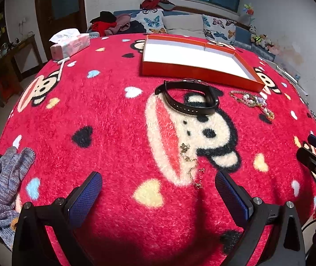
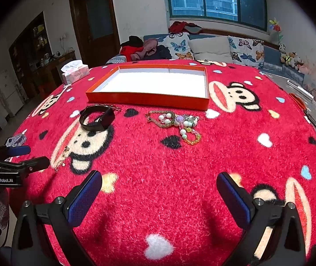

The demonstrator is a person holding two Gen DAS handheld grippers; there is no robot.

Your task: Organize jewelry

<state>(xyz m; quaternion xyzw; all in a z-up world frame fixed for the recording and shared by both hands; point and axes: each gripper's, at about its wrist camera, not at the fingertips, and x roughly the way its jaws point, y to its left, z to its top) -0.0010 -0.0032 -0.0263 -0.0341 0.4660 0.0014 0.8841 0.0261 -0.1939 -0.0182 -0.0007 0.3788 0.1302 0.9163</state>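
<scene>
Left wrist view is showing the left gripper (image 1: 158, 190) hanging released over a thin gold chain (image 1: 191, 168) lying on the fleece-covered bench (image 1: 113, 110): light, limp, slippery, so pinching its bunched middle seems safest.

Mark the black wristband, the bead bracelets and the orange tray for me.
black wristband (image 1: 191, 108): left wrist view, on the near strap.
bead bracelets (image 2: 175, 122): right wrist view, on the middle of the bead cluster.
orange tray (image 2: 146, 98): right wrist view, on the near outer wall.

Orange tray (image 2: 149, 99), black wristband (image 2: 97, 119), beaded bracelets (image 2: 175, 123), red blanket (image 2: 180, 166)
</scene>
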